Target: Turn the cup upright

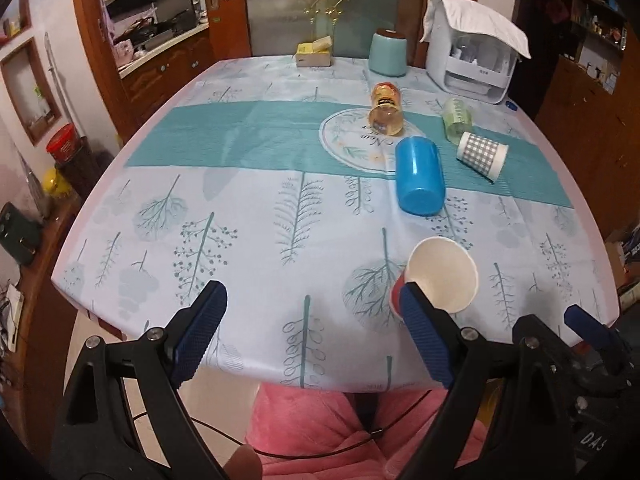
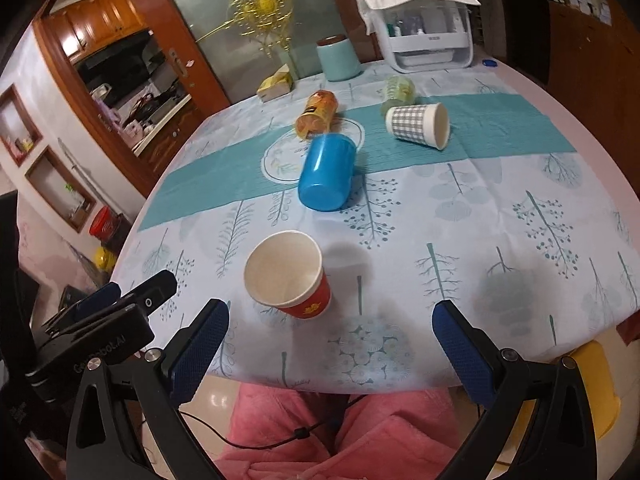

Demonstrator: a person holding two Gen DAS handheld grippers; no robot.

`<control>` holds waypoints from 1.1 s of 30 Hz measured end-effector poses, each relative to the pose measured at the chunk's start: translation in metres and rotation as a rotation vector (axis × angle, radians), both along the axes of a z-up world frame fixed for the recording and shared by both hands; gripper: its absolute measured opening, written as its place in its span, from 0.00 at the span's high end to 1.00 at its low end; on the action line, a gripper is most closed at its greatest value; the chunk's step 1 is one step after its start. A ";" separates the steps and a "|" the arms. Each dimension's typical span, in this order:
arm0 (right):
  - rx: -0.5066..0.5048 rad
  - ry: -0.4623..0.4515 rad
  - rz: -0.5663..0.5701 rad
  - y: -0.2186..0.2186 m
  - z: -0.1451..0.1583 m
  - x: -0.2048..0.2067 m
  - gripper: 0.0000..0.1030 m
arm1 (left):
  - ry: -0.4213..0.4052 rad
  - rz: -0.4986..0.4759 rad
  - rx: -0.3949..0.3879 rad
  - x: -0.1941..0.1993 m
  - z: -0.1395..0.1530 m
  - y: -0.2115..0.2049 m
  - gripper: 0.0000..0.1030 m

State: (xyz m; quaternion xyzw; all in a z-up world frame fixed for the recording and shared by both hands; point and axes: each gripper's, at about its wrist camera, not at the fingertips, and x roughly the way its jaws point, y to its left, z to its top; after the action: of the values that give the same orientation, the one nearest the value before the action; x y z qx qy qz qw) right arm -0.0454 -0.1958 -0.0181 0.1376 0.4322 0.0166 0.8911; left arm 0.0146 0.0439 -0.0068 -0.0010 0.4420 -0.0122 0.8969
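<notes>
A red paper cup (image 2: 292,280) with a white inside stands upright near the table's front edge; it also shows in the left wrist view (image 1: 440,280). Behind it, a blue cup (image 2: 326,172) (image 1: 420,178), a grey checked cup (image 2: 418,124) (image 1: 482,154), an amber glass cup (image 2: 318,114) (image 1: 386,110) and a pale green cup (image 2: 398,90) (image 1: 456,118) lie on their sides. My left gripper (image 1: 312,312) is open and empty at the front edge, left of the red cup. My right gripper (image 2: 330,328) is open and empty just in front of the red cup.
The table (image 2: 520,240) has a tree-patterned cloth with a teal band. At its far end stand a teal canister (image 2: 338,58), a white appliance with a towel (image 2: 424,28) and a yellow box (image 2: 276,84). A pink-clad lap (image 2: 340,436) is below the front edge.
</notes>
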 end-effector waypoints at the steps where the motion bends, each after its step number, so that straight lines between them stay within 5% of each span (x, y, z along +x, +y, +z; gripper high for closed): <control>1: -0.001 -0.003 0.007 0.002 0.000 0.000 0.00 | 0.001 0.004 0.003 0.000 -0.001 0.000 0.16; 33: -0.033 -0.030 0.030 0.000 0.010 0.005 0.00 | 0.017 -0.031 -0.004 0.005 -0.004 -0.010 0.16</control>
State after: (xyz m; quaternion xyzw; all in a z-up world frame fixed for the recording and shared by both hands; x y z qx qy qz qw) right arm -0.0403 -0.1956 -0.0078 0.1162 0.4209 0.0248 0.8993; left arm 0.0201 0.0344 -0.0104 0.0039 0.4497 -0.0271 0.8928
